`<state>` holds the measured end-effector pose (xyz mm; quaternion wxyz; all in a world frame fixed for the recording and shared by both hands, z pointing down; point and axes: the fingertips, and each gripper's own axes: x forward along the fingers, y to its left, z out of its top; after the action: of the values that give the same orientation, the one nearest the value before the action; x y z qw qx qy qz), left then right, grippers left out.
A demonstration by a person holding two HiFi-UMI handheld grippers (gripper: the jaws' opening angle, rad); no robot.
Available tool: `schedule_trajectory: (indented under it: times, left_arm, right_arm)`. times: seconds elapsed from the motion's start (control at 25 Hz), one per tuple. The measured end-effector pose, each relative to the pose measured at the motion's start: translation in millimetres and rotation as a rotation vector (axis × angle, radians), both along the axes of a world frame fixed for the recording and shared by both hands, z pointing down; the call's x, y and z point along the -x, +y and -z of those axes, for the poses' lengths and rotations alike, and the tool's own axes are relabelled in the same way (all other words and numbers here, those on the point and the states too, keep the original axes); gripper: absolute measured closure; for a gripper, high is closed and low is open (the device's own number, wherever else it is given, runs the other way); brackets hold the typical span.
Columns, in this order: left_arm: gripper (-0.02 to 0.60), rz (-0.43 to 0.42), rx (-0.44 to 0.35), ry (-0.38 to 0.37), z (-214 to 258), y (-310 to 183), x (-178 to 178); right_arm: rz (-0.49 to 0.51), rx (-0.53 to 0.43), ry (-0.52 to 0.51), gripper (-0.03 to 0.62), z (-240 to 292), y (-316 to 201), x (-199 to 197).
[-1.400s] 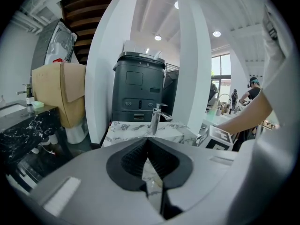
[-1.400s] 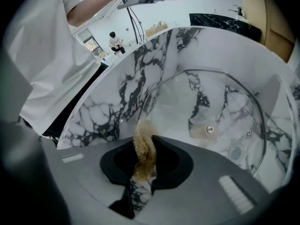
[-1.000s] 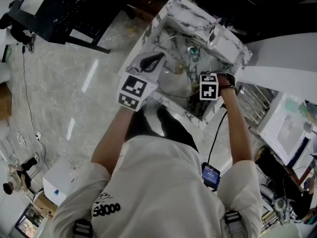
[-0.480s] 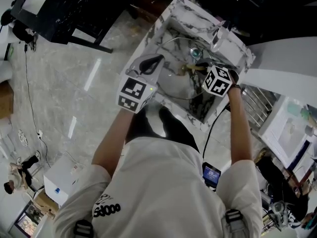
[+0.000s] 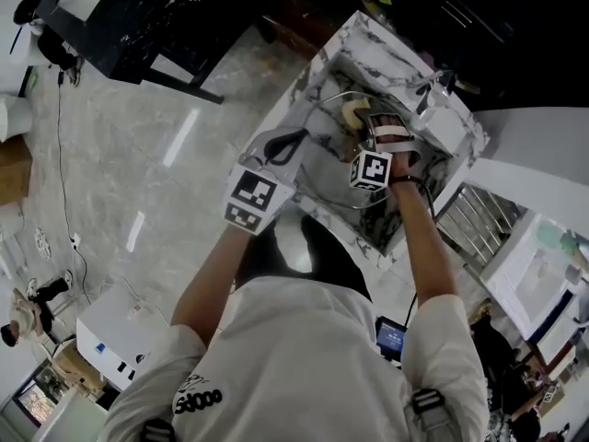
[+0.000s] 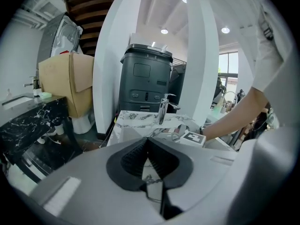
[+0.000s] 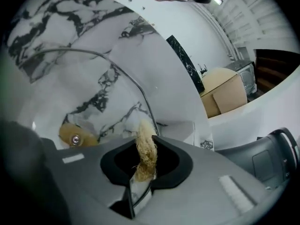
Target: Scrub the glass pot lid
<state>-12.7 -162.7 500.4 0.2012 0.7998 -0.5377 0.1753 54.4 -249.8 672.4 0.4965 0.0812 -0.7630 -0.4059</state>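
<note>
The glass pot lid [image 5: 324, 162] stands tilted inside the marble sink [image 5: 368, 40], its metal rim sweeping in an arc across the right gripper view and its tan knob [image 7: 75, 136], screw showing, low down on the glass. Right at that glass is the right gripper [image 7: 145, 165], jaws clamped on a fibrous tan scrubber [image 7: 145, 146] whose tuft pokes out toward the lid near the rim. At the lid's near edge, the left gripper [image 5: 285, 141] has its jaws closed and looks to be pinching the rim to steady it, though the contact is hard to see. The faucet [image 5: 433, 86] sits beyond. This reads as mid-scrub; next calls for pressing the scrubber flat and sweeping across the glass while the left holds firm.
</note>
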Motion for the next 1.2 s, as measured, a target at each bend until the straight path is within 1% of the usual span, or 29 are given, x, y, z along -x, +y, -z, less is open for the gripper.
schedule_trajectory:
  times: [0.08, 0.16, 0.28, 0.44, 0.56, 0.64, 0.76, 0.96, 1.04, 1.16, 1.2]
  left_arm:
    - [0.571, 0.012, 0.006, 0.003, -2, 3, 3]
    - [0.571, 0.021, 0.011, 0.005, -5, 4, 5]
    - [0.571, 0.027, 0.017, 0.007, -8, 5, 7]
    - [0.571, 0.020, 0.018, 0.011, -9, 4, 5]
    - [0.571, 0.015, 0.018, 0.011, -9, 3, 3]
    - [0.571, 0.011, 0.019, 0.012, -9, 3, 2]
    - [0.571, 0.006, 0.020, 0.017, -10, 3, 0]
    - [0.571, -0.010, 0.013, 0.021, -9, 0, -6]
    - [0.571, -0.017, 0.011, 0.025, -9, -2, -9]
    - [0.571, -0.036, 0.008, 0.029, -8, -4, -15]
    - [0.571, -0.045, 0.007, 0.029, -8, -6, -17]
  right_arm:
    - [-0.015, -0.044, -0.009, 0.545, -2, -7, 6]
    - [-0.021, -0.069, -0.010, 0.545, -3, -10, 12]
    - [-0.029, -0.059, 0.006, 0.545, -11, -8, 16]
    - [-0.038, -0.052, 0.036, 0.543, -21, -8, 9]
    - [-0.035, -0.013, 0.060, 0.542, -24, -9, 3]
    - [-0.054, 0.005, 0.081, 0.540, -26, -12, -5]
    - [-0.099, 0.023, 0.089, 0.540, -24, -16, -16]
    - [-0.186, 0.054, 0.136, 0.540, -27, -22, -48]
    - [-0.219, 0.083, 0.150, 0.540, -28, -22, -61]
    - [-0.255, 0.154, 0.139, 0.540, -27, -17, -73]
    - [-0.261, 0.161, 0.148, 0.539, -27, -15, -78]
